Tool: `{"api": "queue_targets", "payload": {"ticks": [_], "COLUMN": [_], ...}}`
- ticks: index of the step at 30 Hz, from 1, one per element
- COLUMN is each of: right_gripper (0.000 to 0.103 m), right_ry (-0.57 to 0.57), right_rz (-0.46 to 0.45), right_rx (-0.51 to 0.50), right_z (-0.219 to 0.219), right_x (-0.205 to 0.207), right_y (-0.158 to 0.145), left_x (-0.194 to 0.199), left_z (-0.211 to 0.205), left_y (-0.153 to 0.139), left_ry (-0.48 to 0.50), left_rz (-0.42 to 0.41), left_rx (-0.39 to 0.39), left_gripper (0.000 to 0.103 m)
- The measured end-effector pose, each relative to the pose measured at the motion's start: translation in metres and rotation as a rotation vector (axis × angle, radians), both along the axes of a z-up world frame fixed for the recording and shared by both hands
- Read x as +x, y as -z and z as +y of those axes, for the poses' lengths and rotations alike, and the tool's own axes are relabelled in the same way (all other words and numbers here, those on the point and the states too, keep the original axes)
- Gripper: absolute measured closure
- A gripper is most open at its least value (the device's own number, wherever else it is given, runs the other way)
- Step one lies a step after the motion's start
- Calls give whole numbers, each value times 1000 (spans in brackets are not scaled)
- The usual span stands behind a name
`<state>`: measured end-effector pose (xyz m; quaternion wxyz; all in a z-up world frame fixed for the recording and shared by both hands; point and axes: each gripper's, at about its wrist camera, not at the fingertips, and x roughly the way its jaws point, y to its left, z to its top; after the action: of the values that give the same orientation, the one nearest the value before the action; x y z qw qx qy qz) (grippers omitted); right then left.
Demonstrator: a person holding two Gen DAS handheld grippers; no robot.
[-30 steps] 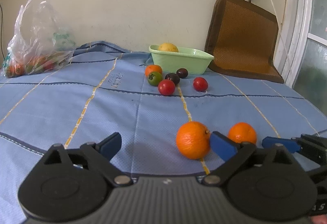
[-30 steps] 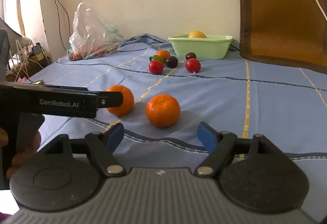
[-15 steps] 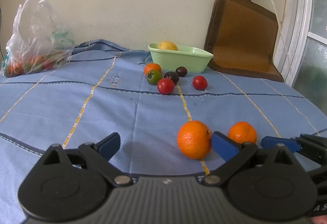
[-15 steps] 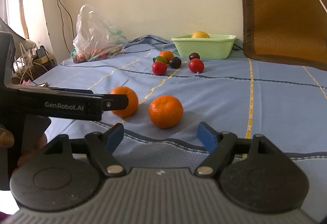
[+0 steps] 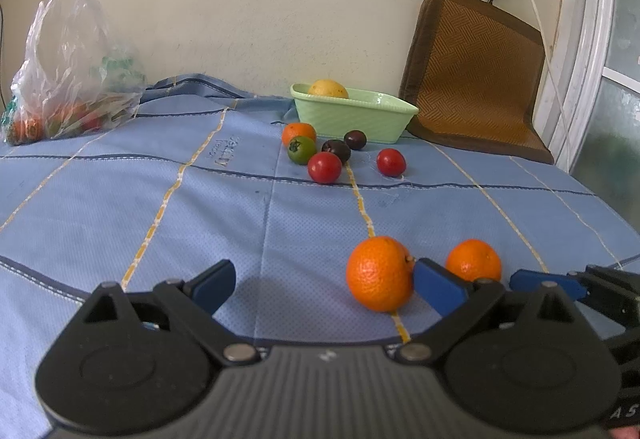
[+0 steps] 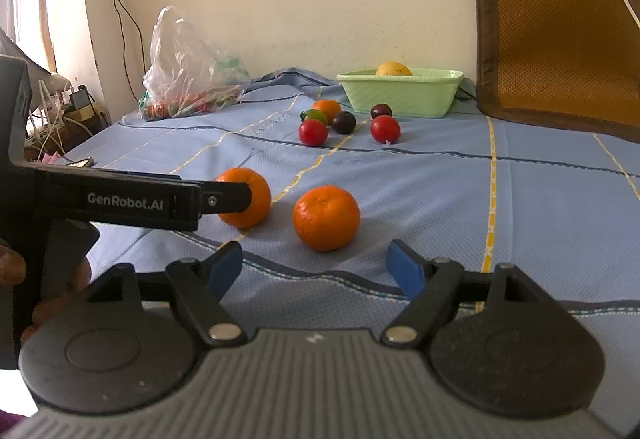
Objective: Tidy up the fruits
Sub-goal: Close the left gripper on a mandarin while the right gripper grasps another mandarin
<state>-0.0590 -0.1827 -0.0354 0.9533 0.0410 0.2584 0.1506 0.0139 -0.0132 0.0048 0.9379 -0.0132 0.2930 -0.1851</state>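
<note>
Two grippers waiting wide over oranges on blue cloth (image 5: 120, 207), fruit sitting loose btwn them and the tub.

L gripper (image 5: 324, 285) hanging w/ jaws wide, gripping nothing, its right pad just beside near orange (image 5: 379, 273); R gripper (image 6: 316, 267) also spread wide, empty, second orange (image 6: 326, 217) lying just ahead. 2 oranges near. Farther back: 2 red tomatoes (image 5: 324, 167), 1 green tomato (image 5: 301, 149), 2 dark plums (image 5: 337, 149), 1 small orange fruit (image 5: 298, 132), all loose. Green tub (image 5: 352, 117) by wall holding 1 yellow fruit (image 5: 328, 89). Plastic bag (image 5: 68, 71) far left holding reddish and green items, can't count.
</note>
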Motion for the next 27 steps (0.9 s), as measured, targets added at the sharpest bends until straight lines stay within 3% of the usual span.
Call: {"api": "queue_targets", "payload": {"ticks": [8, 13, 16, 19, 20, 21, 24, 27], "right_gripper": [22, 28, 35, 48, 54, 62, 64, 64], "right_ry": [4, 38, 17, -28, -44, -62, -107, -105], "right_rz": [-1, 3, 9, 1, -6, -3, -3, -13], "right_rx": [-35, -25, -76, -107, -130, -143, -153, -105], "right_z": [5, -1, 1, 4, 6, 7, 7, -4], "right_x": [-1, 2, 10, 17, 20, 24, 36, 58], "right_y": [0, -1, -3, -5, -6, -6, -11, -25], "left_x": [-3, -6, -2, 4, 6, 11, 32, 65], "left_z": [13, 7, 1, 0, 0, 1, 4, 4], "left_y": [-1, -4, -3, 0, -1, -3, -14, -36], "left_ry": [30, 66, 97, 108, 122, 152, 174, 172], "left_rz": [-11, -25, 0, 40, 46, 74, 150, 155], "left_rx": [-95, -75, -57, -58, -62, -85, -142, -164], "left_gripper": [12, 13, 24, 48, 61, 61, 61, 61]}}
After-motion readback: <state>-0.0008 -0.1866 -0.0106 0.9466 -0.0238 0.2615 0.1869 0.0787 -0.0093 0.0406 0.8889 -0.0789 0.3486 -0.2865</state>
